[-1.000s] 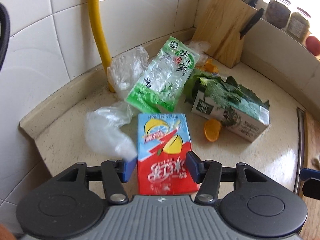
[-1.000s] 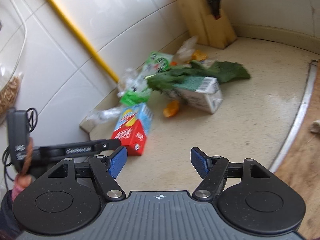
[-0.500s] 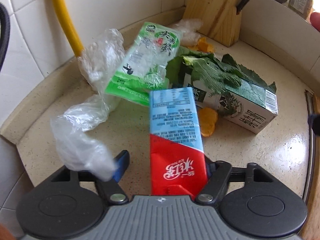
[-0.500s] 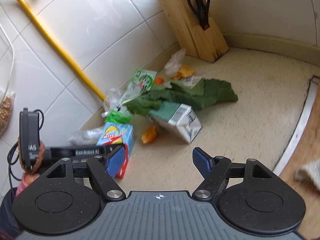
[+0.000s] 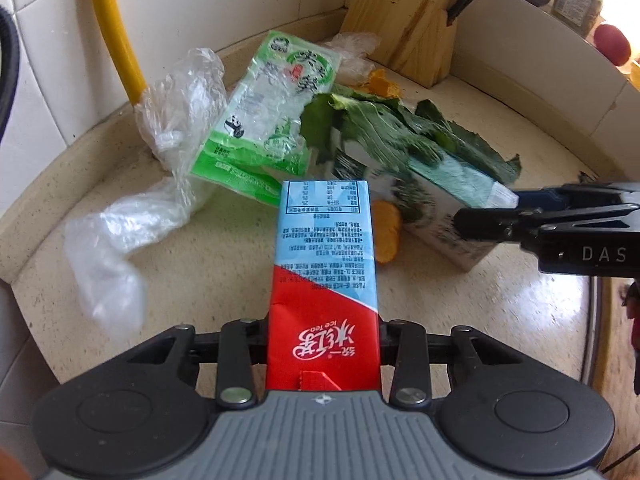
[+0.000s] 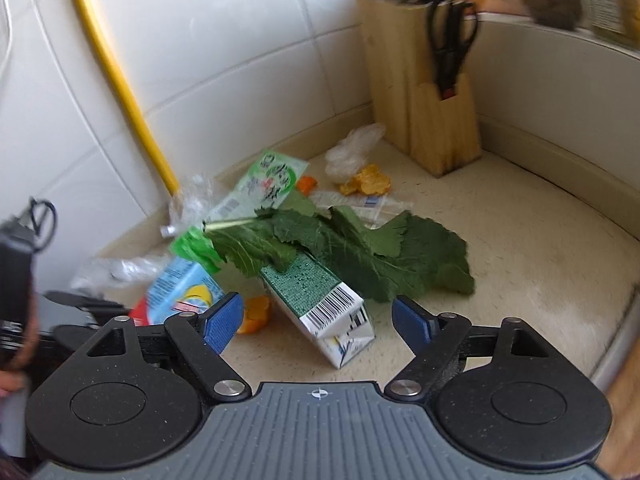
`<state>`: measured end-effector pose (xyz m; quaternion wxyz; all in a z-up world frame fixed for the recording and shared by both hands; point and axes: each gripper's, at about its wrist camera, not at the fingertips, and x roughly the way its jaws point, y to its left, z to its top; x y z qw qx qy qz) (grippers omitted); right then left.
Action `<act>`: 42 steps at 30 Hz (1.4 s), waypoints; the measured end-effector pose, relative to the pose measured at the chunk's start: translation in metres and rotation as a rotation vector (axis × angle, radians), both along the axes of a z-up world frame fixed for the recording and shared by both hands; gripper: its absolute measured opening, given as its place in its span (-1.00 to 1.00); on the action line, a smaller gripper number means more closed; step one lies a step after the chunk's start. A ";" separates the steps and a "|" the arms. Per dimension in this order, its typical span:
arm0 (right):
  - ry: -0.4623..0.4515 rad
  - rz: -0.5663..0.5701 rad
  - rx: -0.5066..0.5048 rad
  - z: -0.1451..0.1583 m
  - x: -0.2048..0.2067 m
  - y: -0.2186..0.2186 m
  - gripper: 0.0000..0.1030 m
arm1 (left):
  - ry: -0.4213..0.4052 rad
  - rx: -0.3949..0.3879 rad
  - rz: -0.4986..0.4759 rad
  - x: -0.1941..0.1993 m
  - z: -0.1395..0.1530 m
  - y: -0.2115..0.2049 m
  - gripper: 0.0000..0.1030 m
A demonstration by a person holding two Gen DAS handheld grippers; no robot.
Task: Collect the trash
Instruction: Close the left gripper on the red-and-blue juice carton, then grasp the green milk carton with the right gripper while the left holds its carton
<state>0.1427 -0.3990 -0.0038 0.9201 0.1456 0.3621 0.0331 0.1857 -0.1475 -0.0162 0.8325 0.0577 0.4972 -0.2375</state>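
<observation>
Left gripper [image 5: 323,344]: jaws have just been closing and now pinch the red-and-blue ice tea carton [image 5: 325,276] by its red end. The carton sticks out forward from the jaws, blue printed end farthest away, tilted over the countertop [image 5: 224,264].

Right gripper [image 6: 318,316]: jaws have just been opening and stand spread wide, blue pads [image 6: 222,320] apart, with nothing pressed between them. The barcode end of the green-and-white carton [image 6: 332,312] shows in the gap between the pads; whether the pads are level with it cannot be told. In the left wrist view this gripper reaches in from the right edge, over the same carton's near end.

Around the grippers: the green-and-white carton lies on its side on the countertop, with green leaves [image 6: 360,244] draped over its far end. An orange peel piece [image 6: 254,314] sits just beside the carton, on its left. Behind it, a green snack wrapper [image 5: 264,116] lies flat, with crumpled clear plastic [image 5: 132,216] to its left. More peel [image 6: 366,180] and another clear bag [image 6: 352,148] lie near the wooden knife block [image 6: 424,88] in the corner. A yellow pipe [image 6: 120,80] runs down the tiled wall to the counter's back edge.
</observation>
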 end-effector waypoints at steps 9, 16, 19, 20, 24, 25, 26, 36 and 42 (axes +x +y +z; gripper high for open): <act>0.137 0.101 0.032 -0.016 0.013 0.020 0.02 | 0.030 -0.029 -0.078 -0.038 0.012 0.016 -0.35; 0.163 0.119 0.061 0.002 -0.054 0.022 0.11 | 0.014 -0.002 -0.079 -0.041 0.012 0.005 -0.35; 0.133 0.094 0.042 0.006 -0.063 0.023 0.60 | -0.018 0.023 -0.070 -0.040 0.014 -0.002 -0.35; 0.117 0.096 0.021 0.007 -0.060 0.024 0.60 | -0.025 0.031 -0.070 -0.040 0.013 -0.003 -0.35; 0.110 0.142 0.002 0.000 -0.034 0.032 0.61 | -0.038 0.063 -0.070 -0.045 0.006 -0.007 -0.35; 0.122 0.158 -0.012 -0.004 -0.026 0.035 0.61 | -0.035 0.063 -0.069 -0.046 0.005 -0.007 -0.35; 0.136 0.157 -0.028 -0.009 -0.021 0.038 0.57 | -0.043 0.063 -0.070 -0.048 0.004 -0.007 -0.35; 0.178 0.082 0.042 -0.019 -0.031 0.030 -0.05 | -0.070 0.014 -0.114 -0.067 0.017 0.003 -0.36; 0.166 0.034 0.060 -0.012 -0.049 0.034 -0.07 | -0.078 0.002 -0.122 -0.081 0.023 0.017 -0.36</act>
